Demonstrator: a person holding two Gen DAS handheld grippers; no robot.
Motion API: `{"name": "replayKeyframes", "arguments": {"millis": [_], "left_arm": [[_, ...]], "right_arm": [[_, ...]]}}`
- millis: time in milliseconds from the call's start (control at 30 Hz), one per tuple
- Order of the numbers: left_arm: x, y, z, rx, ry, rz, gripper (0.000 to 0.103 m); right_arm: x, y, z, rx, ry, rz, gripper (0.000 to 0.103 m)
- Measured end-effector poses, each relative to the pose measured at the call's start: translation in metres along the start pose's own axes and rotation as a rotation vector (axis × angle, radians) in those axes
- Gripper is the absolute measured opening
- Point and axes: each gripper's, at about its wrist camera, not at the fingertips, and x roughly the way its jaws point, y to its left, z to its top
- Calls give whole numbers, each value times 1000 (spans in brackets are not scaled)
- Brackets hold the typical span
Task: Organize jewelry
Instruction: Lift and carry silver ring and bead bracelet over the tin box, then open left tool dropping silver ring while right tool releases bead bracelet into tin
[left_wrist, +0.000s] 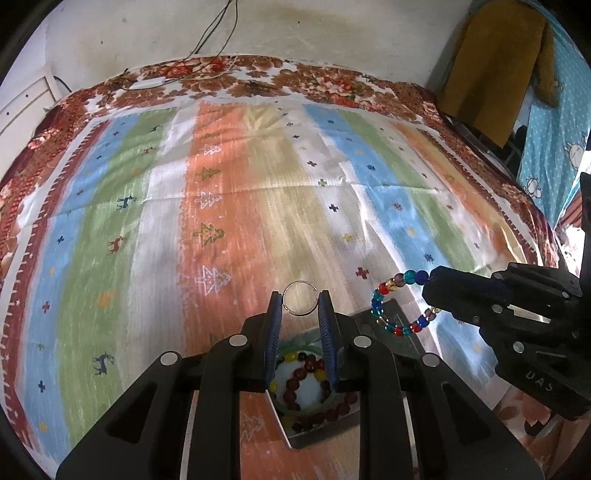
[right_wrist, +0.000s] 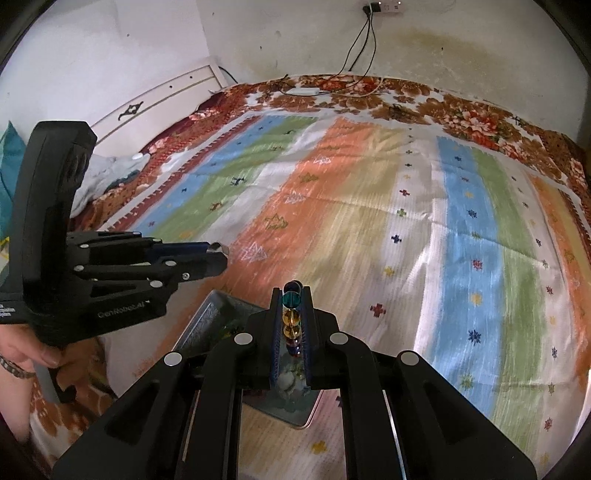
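My left gripper (left_wrist: 300, 303) is shut on a thin silver ring bangle (left_wrist: 299, 284), held between its blue pads above a grey square tray (left_wrist: 314, 434). The tray holds a green bangle and dark red and yellow bead bracelets (left_wrist: 295, 384). My right gripper (right_wrist: 291, 295) is shut on a multicoloured bead bracelet (right_wrist: 291, 317), seen edge-on between its pads. In the left wrist view the bracelet (left_wrist: 388, 310) hangs as a loop from the right gripper (left_wrist: 430, 280), just right of the tray. The left gripper (right_wrist: 218, 254) shows at left in the right wrist view, above the tray (right_wrist: 207, 317).
A striped cloth (left_wrist: 258, 192) with tree, deer and cross motifs covers a floral bedspread (left_wrist: 258, 74). A wall with cables (right_wrist: 362, 44) stands behind. A yellow garment (left_wrist: 495, 66) hangs at the right. A white headboard (right_wrist: 155, 99) is at the left.
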Motion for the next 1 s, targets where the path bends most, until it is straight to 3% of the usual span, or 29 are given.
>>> {"name": "replayKeyframes", "arguments": {"millis": [267,400,700,1000], "left_arm": [[-2,-3,-12,1,16,-7,20],[-3,-1,-18,-2,23,1,31],[-17,9,-31,-34,6,13,40],[-30,8,-46,-18,-13,11,58]], "right_arm": [[-2,2,-10,5,17,22,12],[-6,1,-14,4,5,-15,33],[-17,-6,-24,31,-17,-22,44],[-28,-7,-34,42,-37,-7,56]]}}
